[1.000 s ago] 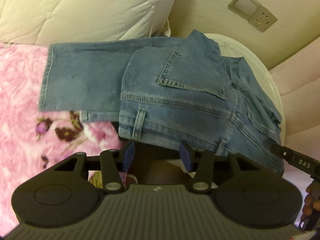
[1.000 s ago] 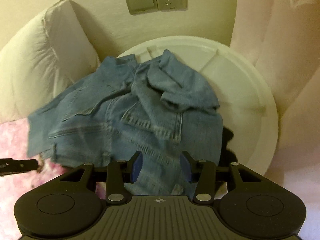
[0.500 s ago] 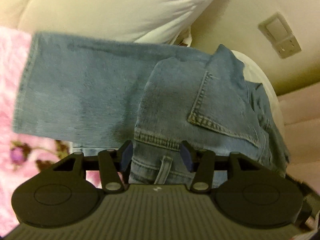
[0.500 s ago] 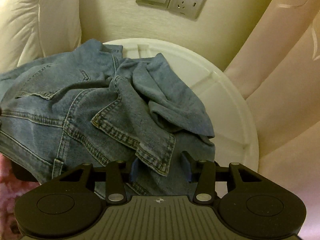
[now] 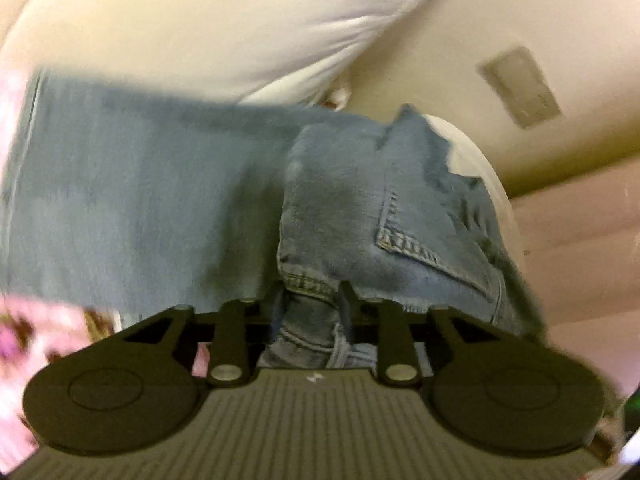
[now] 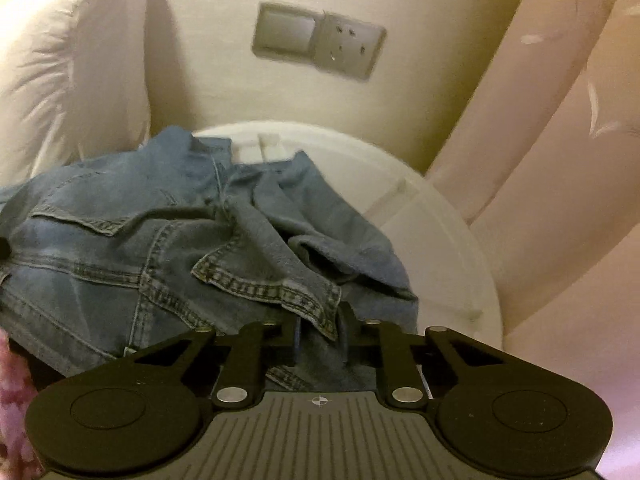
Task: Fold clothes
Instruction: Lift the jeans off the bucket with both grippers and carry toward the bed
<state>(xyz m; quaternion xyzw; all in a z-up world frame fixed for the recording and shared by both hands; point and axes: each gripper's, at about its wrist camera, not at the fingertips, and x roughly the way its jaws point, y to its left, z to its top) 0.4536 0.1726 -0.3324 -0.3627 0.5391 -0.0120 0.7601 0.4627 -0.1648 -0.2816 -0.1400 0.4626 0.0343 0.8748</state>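
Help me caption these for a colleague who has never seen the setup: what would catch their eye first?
The blue jeans dominate, crumpled across a round white tabletop in the right wrist view. Both grippers are closed on denim at the near edge: the left gripper at the waistband, the right gripper on a stitched hem. Behind, a white pillow and a wall switch and socket.

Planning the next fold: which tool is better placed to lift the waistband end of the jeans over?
Left, probably. The left tool is closed on the jeans at the flat waistband; the right tool pinches a bunched, crumpled edge over the white round table.
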